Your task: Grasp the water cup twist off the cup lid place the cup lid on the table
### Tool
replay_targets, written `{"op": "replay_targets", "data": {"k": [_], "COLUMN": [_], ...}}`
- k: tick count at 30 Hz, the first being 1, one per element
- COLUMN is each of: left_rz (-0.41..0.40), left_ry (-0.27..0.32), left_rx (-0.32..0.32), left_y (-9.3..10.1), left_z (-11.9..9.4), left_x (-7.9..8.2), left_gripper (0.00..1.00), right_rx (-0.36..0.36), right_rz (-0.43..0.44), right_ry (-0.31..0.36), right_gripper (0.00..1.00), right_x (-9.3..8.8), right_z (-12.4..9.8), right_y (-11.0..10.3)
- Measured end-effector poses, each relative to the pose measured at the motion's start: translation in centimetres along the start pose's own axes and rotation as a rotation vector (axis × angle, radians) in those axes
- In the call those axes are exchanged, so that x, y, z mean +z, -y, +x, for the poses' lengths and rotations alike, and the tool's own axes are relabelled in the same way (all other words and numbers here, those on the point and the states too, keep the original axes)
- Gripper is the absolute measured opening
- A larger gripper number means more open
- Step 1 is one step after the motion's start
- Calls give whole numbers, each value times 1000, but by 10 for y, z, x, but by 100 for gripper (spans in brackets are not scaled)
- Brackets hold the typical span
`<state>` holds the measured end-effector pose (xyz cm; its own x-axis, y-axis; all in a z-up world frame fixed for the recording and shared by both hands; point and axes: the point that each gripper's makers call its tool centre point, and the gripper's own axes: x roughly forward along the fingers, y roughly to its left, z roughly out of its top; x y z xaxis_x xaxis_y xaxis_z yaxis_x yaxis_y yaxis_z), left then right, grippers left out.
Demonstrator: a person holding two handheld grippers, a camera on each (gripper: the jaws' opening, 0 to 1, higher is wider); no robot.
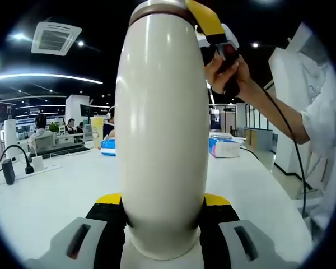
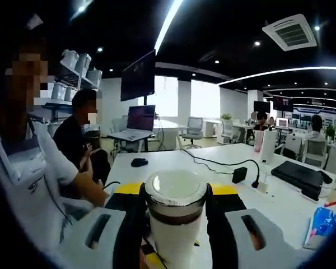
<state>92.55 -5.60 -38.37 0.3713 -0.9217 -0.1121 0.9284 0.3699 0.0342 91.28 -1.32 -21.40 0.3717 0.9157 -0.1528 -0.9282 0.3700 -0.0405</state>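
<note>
Left gripper view: left gripper [image 1: 162, 216] clamps the cream water cup [image 1: 162, 134]; right gripper [image 2: 175, 216] pinches its cup lid [image 2: 175, 190] above the white table [image 2: 213, 159].

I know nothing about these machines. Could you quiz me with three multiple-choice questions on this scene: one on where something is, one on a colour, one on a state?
1. Where does the right tool grip the water cup?
A. at its lid end
B. at its base
C. nowhere

2. What colour is the cup's body?
A. red
B. cream
C. green

3. What is the state of the left tool?
A. open, apart from the cup
B. lying on the table
C. shut on the cup's body

Answers: 1 A, its jaws flank the cup lid. 2 B, the left gripper view shows a cream body. 3 C, both jaws press its sides.
</note>
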Motion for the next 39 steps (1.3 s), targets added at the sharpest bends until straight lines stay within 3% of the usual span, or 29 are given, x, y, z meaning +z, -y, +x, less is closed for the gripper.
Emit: {"op": "replay_targets", "data": {"k": [9,16,21,27,29,31,33,36,39], "left_rz": [-1,-2,-3,-3,-4,-5,-5,-6,-6], "left_ry": [-2,-2,-4,-7,-7,-6,-7,-6,-6], "left_rx": [-2,-4,-5,-3,-4,-4,-3,-4,-5], "left_y": [0,0,0,0,0,0,0,0,0], "left_z": [0,0,0,0,0,0,0,0,1], "left_x": [0,0,0,0,0,-1,-1,-1,-1], "left_gripper": [52,52,52,52,52,52,52,52,52], "right_rx": [17,-45,-88,-285,-328,-461,-549,-629,-695], "right_rz": [-3,0,-9,3,-94,-135,-181,-224,-195], "right_ry": [-18,-50,-134,-84,-101,-128,-147,-109,-30], "right_gripper": [45,47,57,62,62,62,63,66,66], "right_x": [-1,-2,-7,8,8,5,6,16,24], "right_z": [1,5,1,-9,-8,-10,-12,-16,-21], "right_y": [-1,0,-2,8,6,13,18,17,17]}}
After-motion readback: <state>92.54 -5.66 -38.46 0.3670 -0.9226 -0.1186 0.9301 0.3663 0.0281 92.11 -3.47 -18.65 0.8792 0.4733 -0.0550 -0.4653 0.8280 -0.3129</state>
